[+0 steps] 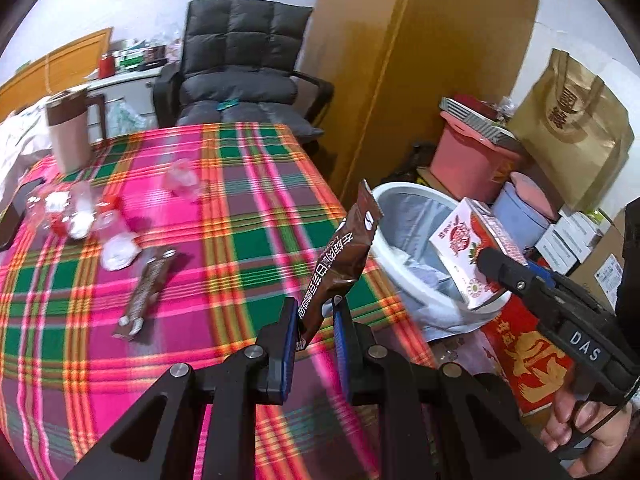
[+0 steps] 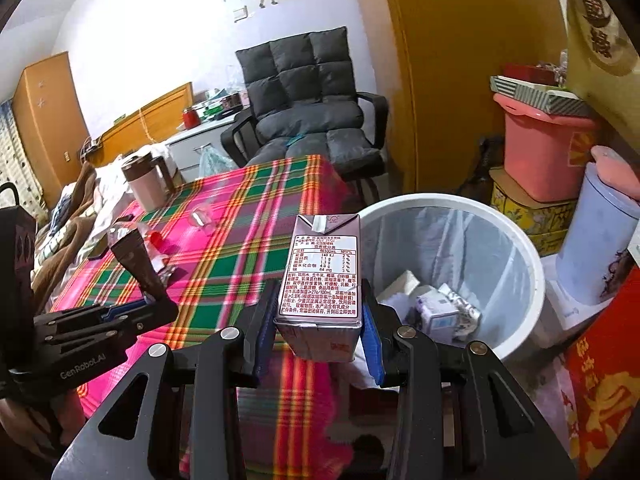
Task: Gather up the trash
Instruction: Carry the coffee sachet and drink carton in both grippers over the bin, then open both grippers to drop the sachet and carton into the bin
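Observation:
My left gripper (image 1: 318, 314) is shut on the lower end of a brown sachet wrapper (image 1: 344, 248), holding it upright above the table's right edge. My right gripper (image 2: 320, 304) is shut on a small drink carton (image 2: 322, 268), which hangs by the near rim of the white lined bin (image 2: 534, 264). In the left wrist view the carton (image 1: 468, 248) sits over the bin (image 1: 394, 256). Several pieces of trash lie inside the bin. On the plaid tablecloth (image 1: 240, 208) lie another brown wrapper (image 1: 146, 292), a crumpled white paper (image 1: 118, 254), a clear cup (image 1: 182, 180) and clear plastic bottles (image 1: 76, 212).
A brown-lidded jug (image 1: 68, 132) stands at the table's far left. A dark padded chair (image 1: 240, 76) is behind the table. Beside the bin are a pink bucket (image 1: 468, 156), a blue container (image 2: 600, 232), a gold paper bag (image 1: 572, 128) and a red box (image 1: 528, 344).

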